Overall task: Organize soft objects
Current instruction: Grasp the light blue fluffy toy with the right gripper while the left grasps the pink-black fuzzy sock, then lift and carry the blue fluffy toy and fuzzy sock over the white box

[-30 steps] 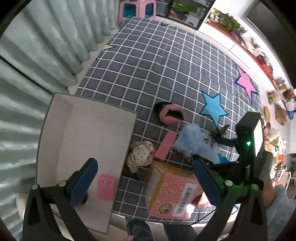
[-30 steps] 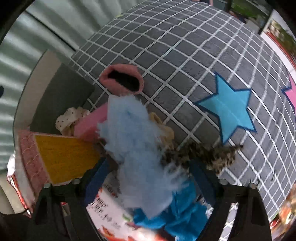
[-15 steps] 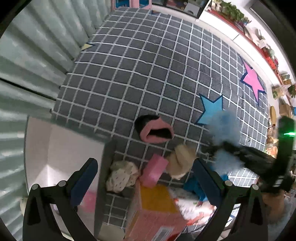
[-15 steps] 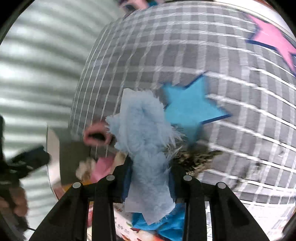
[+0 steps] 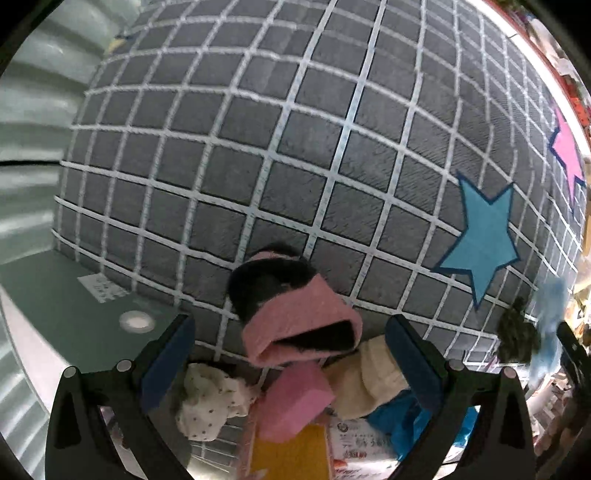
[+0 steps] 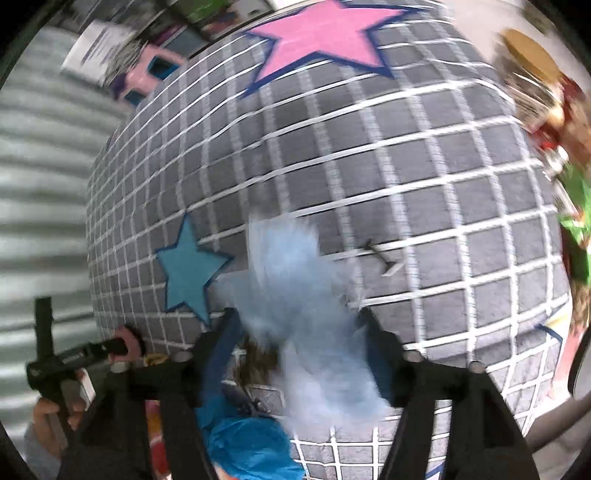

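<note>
My left gripper [image 5: 290, 362] is open and points down over a pink and black plush slipper [image 5: 295, 325] on the grey checked rug [image 5: 295, 147]; the slipper lies between its fingers, untouched. Close by lie a pink block [image 5: 295, 402], a dotted white cloth [image 5: 207, 402], a cream cloth [image 5: 369, 384] and a dark speckled cloth [image 5: 517, 336]. My right gripper [image 6: 301, 343] has a light blue fluffy piece [image 6: 306, 314] between its jaws, which are opening. A gap shows at the left pad [image 6: 229, 339]. The picture is blurred.
A white box [image 5: 55, 314] stands at the left edge of the rug, by the curtain. A pink and yellow carton [image 5: 288, 458] and a blue bag [image 6: 247, 443] lie at the near edge. Blue [image 5: 480, 236] and pink [image 6: 325, 33] stars mark the rug. Shelves of clutter line the right side.
My left gripper left the white box and sank toward the pink slipper. My right gripper shut on the blue fluff, rolled and swung right across the rug; its jaws now stand wider.
</note>
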A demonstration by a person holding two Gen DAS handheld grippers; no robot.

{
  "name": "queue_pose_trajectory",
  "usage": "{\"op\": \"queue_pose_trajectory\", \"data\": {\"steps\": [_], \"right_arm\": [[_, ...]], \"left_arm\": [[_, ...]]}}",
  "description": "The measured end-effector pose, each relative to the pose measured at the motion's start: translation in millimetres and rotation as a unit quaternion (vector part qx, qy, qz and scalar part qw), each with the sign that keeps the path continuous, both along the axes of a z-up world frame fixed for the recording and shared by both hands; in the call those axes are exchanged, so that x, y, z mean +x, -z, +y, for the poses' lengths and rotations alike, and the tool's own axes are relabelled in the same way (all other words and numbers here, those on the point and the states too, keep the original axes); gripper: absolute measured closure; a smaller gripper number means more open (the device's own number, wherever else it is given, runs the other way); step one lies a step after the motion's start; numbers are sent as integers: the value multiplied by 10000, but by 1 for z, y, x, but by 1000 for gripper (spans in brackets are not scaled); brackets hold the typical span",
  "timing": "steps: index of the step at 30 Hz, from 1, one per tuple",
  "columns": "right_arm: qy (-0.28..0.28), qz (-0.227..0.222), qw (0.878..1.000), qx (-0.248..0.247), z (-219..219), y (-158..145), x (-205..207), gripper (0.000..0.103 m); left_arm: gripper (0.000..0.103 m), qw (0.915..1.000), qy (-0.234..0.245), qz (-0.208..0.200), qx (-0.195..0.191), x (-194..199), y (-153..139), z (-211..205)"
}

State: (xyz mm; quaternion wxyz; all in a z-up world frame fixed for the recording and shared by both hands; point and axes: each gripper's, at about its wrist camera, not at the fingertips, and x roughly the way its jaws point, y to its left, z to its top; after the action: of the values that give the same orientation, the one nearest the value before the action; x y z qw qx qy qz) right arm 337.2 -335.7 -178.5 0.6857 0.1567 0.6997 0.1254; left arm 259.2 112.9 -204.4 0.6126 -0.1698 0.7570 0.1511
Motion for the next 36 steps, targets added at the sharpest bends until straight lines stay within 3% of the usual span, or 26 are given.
{"op": "queue_pose_trajectory", "data": {"steps": [4,8,15,23,27,30,32,33,34,36], "right_arm": [[322,-23,9993,-198,-17,4,6,34],[67,-43,9991,-419,-16,7,4,34],[-17,-65,9984,-558,-12,18,14,34],[-679,27,9943,-817,16,45,31,34],[-862,-52,9902,-1100,29,56,36,30],[-1085,-119,9852,-1325,39,57,38,30],[-1198,-107,9812,-1510,48,59,40,35],[-1211,-124,9792,-1625,49,59,39,46],[-1211,-149,9784,-1672,49,59,37,54],[-1202,-147,9797,-1596,45,57,35,64]], "left_arm": [[2,9995,12,296,90,1,14,0],[13,9990,60,439,88,1,25,-1],[15,9983,133,565,95,1,43,-5],[15,9973,233,691,57,-9,86,-25],[18,9970,448,627,104,4,94,-33],[29,9971,552,528,76,5,93,-43],[44,9969,603,498,45,8,89,-49],[49,9963,678,506,116,8,88,-54],[60,9957,755,502,202,12,82,-60],[67,9938,984,373,356,15,75,-74]]}}
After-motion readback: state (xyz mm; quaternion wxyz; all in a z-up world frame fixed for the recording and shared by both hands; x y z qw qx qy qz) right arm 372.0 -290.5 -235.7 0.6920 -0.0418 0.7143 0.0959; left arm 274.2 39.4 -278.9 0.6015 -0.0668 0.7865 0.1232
